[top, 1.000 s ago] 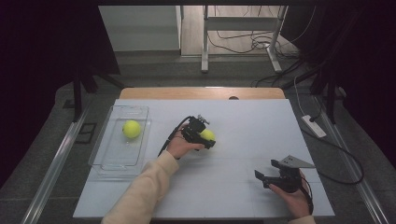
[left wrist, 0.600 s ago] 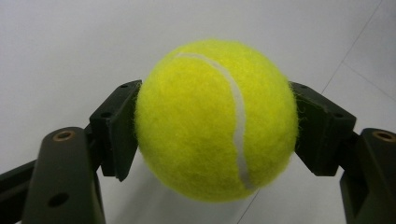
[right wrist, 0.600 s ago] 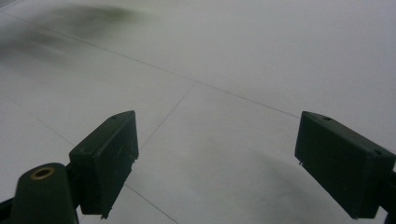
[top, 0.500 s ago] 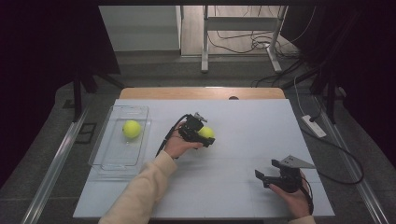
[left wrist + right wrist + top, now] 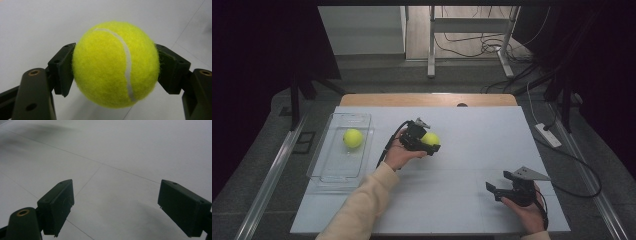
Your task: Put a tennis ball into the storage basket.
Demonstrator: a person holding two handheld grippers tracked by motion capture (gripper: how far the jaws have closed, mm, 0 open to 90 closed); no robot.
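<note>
A tennis ball (image 5: 116,65) is clamped between the two black jaws of the left hand-held gripper (image 5: 428,142), both pads pressed into its felt. Compared with a second ago, the ball is carried slightly higher and is no longer seated on the table (image 5: 472,125); bare table surface is seen beneath it in the left gripper view. The pick-up is therefore judged done, and the carry is what remains.

To the left of this hand-held gripper, well apart, a clear tray (image 5: 328,172) lies on the table with a second tennis ball (image 5: 353,138) in its far end; it is the likely destination. The near part of the tray is bare, so room is left for the held ball. The tray's raised rim must be cleared on the way, and the stretch between is open.

The right hand-held gripper (image 5: 498,189) is held near the table's near right edge, jaws spread wide on nothing.
</note>
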